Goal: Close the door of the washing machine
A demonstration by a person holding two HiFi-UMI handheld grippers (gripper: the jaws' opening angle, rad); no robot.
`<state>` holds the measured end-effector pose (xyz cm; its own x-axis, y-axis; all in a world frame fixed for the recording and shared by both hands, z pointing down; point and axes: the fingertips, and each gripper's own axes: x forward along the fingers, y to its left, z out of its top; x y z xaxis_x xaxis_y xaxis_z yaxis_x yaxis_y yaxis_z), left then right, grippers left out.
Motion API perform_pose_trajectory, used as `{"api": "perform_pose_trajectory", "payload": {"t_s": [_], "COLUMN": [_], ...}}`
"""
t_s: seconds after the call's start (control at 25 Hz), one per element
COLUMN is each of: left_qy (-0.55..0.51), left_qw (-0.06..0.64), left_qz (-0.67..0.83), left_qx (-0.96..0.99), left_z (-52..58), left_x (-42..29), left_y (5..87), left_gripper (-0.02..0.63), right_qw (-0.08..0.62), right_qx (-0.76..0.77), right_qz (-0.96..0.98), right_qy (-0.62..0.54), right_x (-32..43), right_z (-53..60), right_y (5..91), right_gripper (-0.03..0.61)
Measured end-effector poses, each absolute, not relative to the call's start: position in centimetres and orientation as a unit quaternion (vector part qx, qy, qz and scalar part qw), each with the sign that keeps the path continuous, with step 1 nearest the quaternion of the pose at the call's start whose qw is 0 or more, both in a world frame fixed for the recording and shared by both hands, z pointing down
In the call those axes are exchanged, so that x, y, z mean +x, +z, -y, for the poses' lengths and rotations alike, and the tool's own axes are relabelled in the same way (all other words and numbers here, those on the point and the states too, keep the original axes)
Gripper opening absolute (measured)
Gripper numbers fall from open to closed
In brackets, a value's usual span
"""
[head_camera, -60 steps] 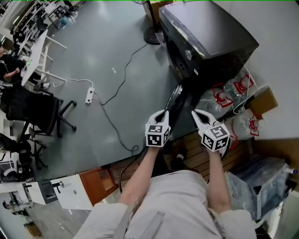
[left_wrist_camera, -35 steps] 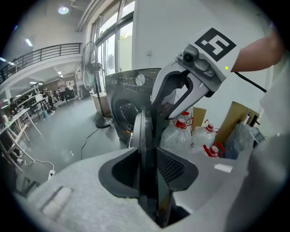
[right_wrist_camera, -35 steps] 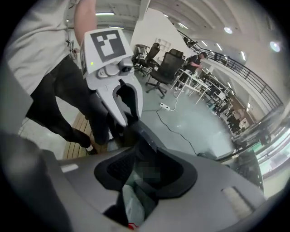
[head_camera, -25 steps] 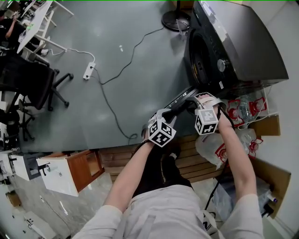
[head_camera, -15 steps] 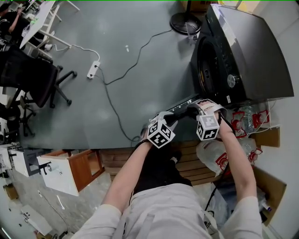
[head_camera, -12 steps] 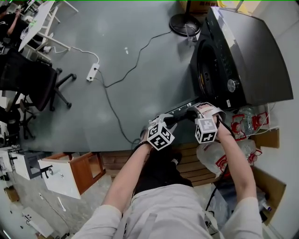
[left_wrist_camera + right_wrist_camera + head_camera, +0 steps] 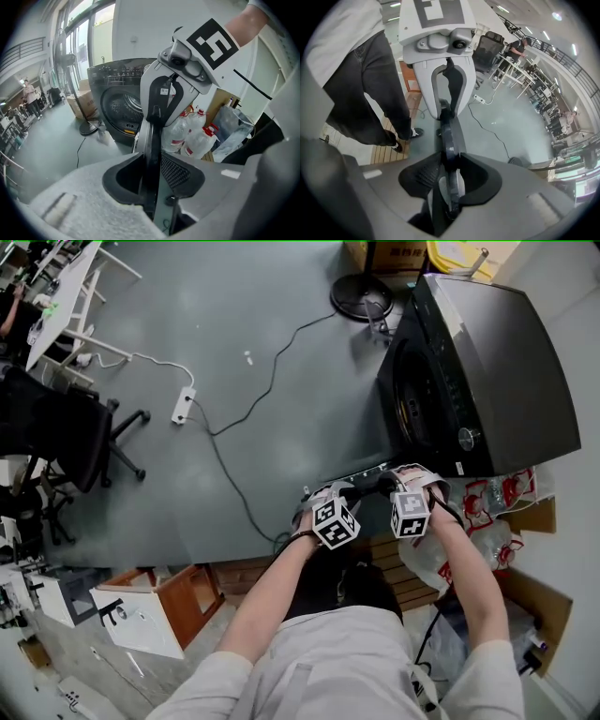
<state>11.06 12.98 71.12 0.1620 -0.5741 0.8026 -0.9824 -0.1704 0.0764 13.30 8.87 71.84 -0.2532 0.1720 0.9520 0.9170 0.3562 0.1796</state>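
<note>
The dark grey washing machine stands at the upper right, its round opening facing left. Its open door shows edge-on, sticking out toward me. My left gripper straddles the door's outer end. In the left gripper view the rim fills the gap between the pads of this gripper. My right gripper straddles the same rim nearer the hinge. Its jaws are closing, with the rim between them and a thin gap still showing. Each gripper view looks along the rim at the other gripper.
A fan stand and cardboard boxes sit behind the machine. A cable runs over the floor to a power strip. Water bottles in bags lie right of the machine. I stand on wooden decking.
Since the earliest frame both grippers have come down onto the door's edge. Over the last second they slid a little along it, and the right jaws narrowed round the rim.
</note>
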Motion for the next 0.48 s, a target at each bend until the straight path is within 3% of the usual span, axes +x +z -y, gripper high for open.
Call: {"api": "perform_pose_trajectory", "payload": {"t_s": [0.48], "left_qy": [0.331], "left_qw": [0.315], "left_qz": [0.552], "left_qx": [0.697], "left_z": [-12.0], "left_x": [7.9], "left_y": [71.4], "left_gripper": [0.118], "right_qw": [0.498], "right_qx": [-0.362], "right_qz": [0.684], "right_qy": [-0.391], "right_x": [10.6], "right_z": [-8.0], "right_y": [72.2], "right_gripper": [0.125]}}
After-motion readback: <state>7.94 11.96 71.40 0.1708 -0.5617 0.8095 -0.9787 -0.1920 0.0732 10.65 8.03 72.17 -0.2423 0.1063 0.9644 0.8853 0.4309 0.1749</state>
